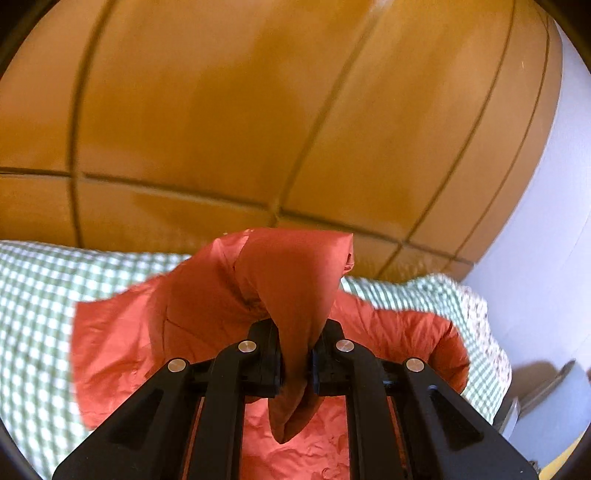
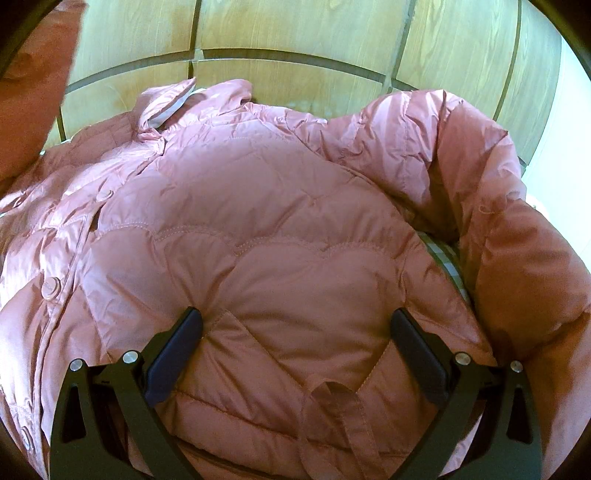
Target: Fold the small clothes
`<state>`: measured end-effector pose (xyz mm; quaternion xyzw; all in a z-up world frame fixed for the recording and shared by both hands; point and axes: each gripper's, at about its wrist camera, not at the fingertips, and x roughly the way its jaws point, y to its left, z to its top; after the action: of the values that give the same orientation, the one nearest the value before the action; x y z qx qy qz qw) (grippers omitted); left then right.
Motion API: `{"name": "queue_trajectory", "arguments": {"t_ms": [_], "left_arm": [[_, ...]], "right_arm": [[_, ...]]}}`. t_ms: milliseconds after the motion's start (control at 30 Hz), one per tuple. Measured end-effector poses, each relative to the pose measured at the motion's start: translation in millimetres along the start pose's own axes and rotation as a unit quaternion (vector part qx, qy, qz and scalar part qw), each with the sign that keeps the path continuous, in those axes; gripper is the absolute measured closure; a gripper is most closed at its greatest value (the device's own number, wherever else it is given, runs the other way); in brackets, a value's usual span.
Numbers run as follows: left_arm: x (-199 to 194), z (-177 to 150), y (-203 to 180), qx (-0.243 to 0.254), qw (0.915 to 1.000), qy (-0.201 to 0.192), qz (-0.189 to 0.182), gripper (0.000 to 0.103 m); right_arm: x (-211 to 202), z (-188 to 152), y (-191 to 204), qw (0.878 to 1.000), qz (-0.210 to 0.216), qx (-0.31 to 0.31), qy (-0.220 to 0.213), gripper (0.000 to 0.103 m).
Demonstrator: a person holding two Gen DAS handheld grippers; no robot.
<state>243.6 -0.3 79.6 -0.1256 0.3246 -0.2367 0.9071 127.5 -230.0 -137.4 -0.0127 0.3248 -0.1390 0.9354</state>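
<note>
1. Jacket: we list one pink quilted puffer jacket, lying spread with its front up on the checked bedcover. Its snap buttons run down the left side in the right wrist view, and the collar lies at the far end, near the wooden panelled wall.
2. Sleeve: we see it curving along the jacket's right side, puffed up and bent back toward the body.
3. Left gripper: we record its jaws clamped together on a bunched fold of the jacket's fabric, which stands up above the fingers and hangs down below them. The rest of the jacket trails onto the bedcover beneath.
4. Right gripper: we note its jaws wide apart, with the fingers resting on the lower front of the jacket, one on each side of a quilted panel. Nothing is pinched.
5. Strap: we find a flat fabric loop lying on the hem between the right gripper's fingers.
</note>
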Motion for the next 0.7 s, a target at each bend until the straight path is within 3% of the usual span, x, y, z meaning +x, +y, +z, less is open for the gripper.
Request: {"name": "queue_trajectory", "arguments": {"t_ms": [100, 167, 233, 267, 367, 433, 533, 600, 700], "left_arm": [[37, -20, -8, 0.021, 0.9995, 0.022, 0.0, 0.092], [67, -36, -12, 0.045, 0.9981, 0.039, 0.014, 0.078], [84, -56, -13, 0.059, 0.9963, 0.061, 0.016, 0.044], [87, -64, -14, 0.06, 0.9957, 0.069, 0.013, 0.038], [77, -85, -11, 0.058, 0.9956, 0.072, -0.018, 0.034], [58, -92, -3, 0.058, 0.9968, 0.054, -0.009, 0.034], [28, -95, 27, 0.035, 0.9987, 0.008, 0.036, 0.034], [13, -98, 52, 0.007, 0.9961, -0.016, 0.087, 0.034], [-1, -104, 96, -0.039, 0.9803, -0.038, 0.19, 0.034]], "right_arm": [[0, 0, 0, 1.0, 0.001, 0.001, 0.0, 0.002], [0, 0, 0, 1.0, 0.001, 0.001, 0.0, 0.002], [0, 0, 0, 1.0, 0.001, 0.001, 0.0, 0.002], [0, 0, 0, 1.0, 0.002, 0.001, 0.0, 0.002], [0, 0, 0, 1.0, 0.0, 0.0, 0.0, 0.002], [0, 0, 1, 1.0, -0.001, -0.001, 0.0, 0.002], [0, 0, 1, 1.0, -0.001, -0.001, 0.0, 0.002], [-1, 0, 1, 1.0, -0.002, -0.002, 0.0, 0.002], [0, 1, 3, 1.0, -0.006, -0.006, 0.003, 0.002]]}}
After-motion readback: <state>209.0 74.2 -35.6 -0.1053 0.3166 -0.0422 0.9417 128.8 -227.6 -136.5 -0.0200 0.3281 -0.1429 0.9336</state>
